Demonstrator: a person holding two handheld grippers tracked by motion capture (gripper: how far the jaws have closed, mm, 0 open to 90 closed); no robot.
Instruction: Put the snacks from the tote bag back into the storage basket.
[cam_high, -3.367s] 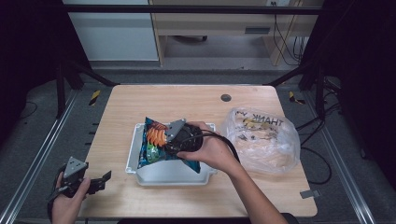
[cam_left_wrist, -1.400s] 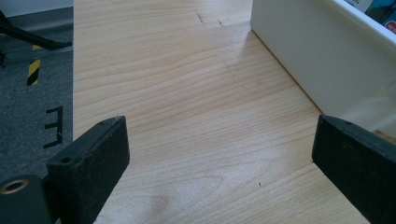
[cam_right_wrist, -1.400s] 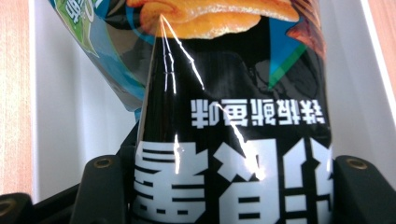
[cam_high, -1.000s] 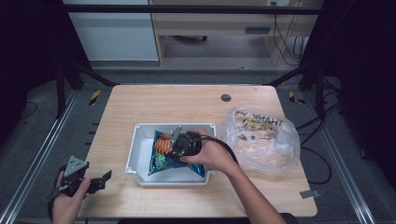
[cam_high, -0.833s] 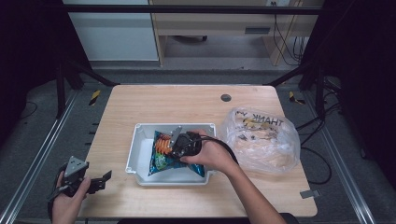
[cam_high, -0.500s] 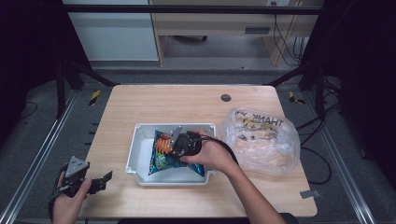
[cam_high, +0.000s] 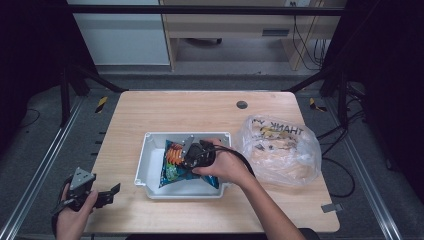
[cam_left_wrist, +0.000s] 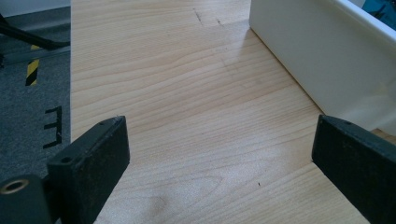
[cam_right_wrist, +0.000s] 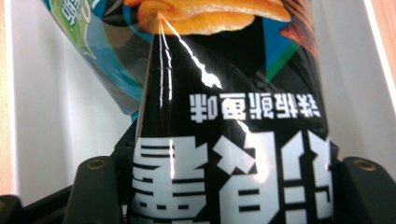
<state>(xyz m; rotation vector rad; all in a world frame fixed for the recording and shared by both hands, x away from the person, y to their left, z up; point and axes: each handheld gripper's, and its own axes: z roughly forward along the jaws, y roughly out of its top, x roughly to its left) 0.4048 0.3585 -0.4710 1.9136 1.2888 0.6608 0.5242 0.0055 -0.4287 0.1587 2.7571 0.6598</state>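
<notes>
- Whereas a few seconds ago the snack bag (cam_high: 176, 165) was held tilted up above the white bin (cam_high: 144, 167), it now lies low inside that bin, its orange-printed end toward the far wall and its dark end toward the near one.
- Over the last second the right hand has kept its place, and the right gripper (cam_high: 192, 155) has just been opening its jaws a little; the right gripper view has the glossy bag (cam_right_wrist: 233, 130) between the two black jaws, so the hold is loosening rather than fully let go, and whether the pads press on the foil cannot be told for sure.
- By this reading, the placing step is nearly done: the bag rests in the bin and the release has begun.
- Near the table's front left corner, the left gripper (cam_high: 102, 192) hangs with its jaws spread wide and nothing between them; its own view looks across bare wood (cam_left_wrist: 187, 116) toward the bin's outer wall (cam_left_wrist: 322, 60).
- Well to the right of the bin sits the clear plastic shopping bag (cam_high: 282, 150), seemingly with more goods in it, which is probably where the next item comes from.
</notes>
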